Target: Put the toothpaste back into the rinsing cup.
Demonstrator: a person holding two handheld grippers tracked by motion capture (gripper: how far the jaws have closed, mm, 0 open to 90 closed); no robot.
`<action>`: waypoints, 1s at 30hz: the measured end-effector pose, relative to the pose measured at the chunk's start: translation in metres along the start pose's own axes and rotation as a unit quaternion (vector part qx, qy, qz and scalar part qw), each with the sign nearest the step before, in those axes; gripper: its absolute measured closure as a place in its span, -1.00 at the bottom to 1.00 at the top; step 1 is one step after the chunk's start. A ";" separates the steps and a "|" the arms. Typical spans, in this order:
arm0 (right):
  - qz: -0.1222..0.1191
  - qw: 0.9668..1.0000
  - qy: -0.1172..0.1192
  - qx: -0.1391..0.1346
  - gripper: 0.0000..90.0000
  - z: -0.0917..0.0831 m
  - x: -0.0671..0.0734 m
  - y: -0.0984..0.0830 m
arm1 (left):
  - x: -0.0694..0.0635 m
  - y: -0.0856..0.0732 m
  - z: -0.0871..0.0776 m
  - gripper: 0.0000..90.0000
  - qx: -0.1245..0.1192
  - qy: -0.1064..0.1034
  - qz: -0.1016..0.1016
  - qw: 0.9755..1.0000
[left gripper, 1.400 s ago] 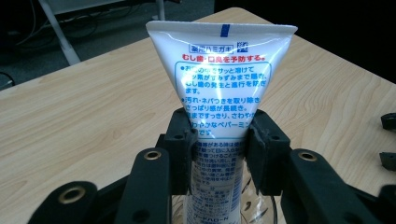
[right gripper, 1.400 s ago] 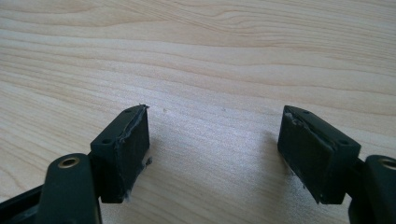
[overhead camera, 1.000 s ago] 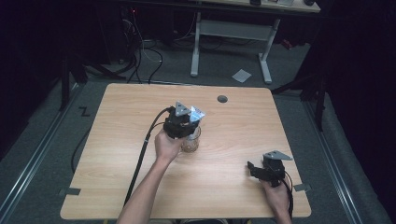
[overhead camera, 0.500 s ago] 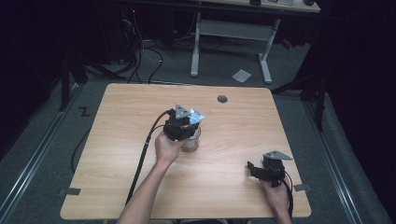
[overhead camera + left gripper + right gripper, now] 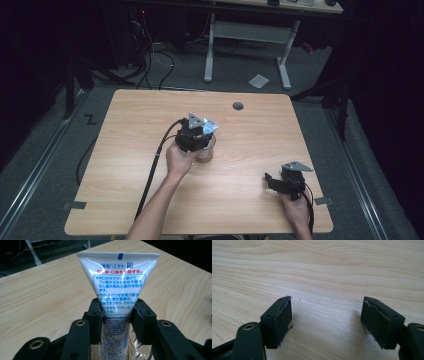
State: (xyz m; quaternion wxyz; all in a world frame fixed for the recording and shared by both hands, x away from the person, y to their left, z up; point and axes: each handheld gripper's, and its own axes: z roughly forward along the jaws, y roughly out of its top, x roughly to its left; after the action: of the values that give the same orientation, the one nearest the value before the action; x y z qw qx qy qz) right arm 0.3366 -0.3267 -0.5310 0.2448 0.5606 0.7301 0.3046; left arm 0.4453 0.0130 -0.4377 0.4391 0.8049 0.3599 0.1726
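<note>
Left claw (image 5: 117, 322) clamps a white toothpaste tube (image 5: 117, 287) at its middle, pads pressed to both sides; the tube stands upright, crimped end up, its lower end sunk in a clear glass (image 5: 205, 152) near the middle of the table (image 5: 130, 150); from above, the claw (image 5: 200, 137) and the hand (image 5: 179, 159) cover most of the glass, so its rim is hard to make out, and the tube's cap is cut off in the left gripper view; right claw (image 5: 327, 322) gapes wide over bare wood with nothing between its pads, held low near the table's right front corner (image 5: 280, 182).
</note>
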 end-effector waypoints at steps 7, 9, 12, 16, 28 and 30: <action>0.000 1.000 0.000 0.000 -0.45 0.000 0.000 0.000 | 0.000 -0.003 0.001 0.39 0.006 0.004 0.002 1.000; 0.000 1.000 0.000 0.000 -0.45 0.000 0.000 0.000 | 0.001 -0.004 0.001 0.39 0.008 0.006 0.003 1.000; 0.000 1.000 0.000 0.000 -0.45 0.000 0.000 0.000 | 0.001 -0.005 0.002 0.38 0.009 0.005 0.001 1.000; 0.000 1.000 0.000 -0.001 -0.45 0.000 0.000 0.000 | 0.001 -0.008 0.003 0.37 0.011 0.005 0.000 1.000; 0.000 1.000 0.000 -0.001 -0.45 0.000 0.000 0.000 | 0.004 -0.012 -0.004 0.33 0.013 0.010 0.002 1.000; 0.000 1.000 0.000 -0.001 -0.45 0.000 0.000 0.000 | 0.006 -0.013 -0.005 0.33 0.013 0.008 -0.001 1.000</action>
State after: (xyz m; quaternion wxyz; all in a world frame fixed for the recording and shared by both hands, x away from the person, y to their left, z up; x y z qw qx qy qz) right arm 0.3368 -0.3267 -0.5311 0.2453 0.5606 0.7298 0.3050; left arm 0.4404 0.0247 -0.4461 0.4261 0.8084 0.3668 0.1742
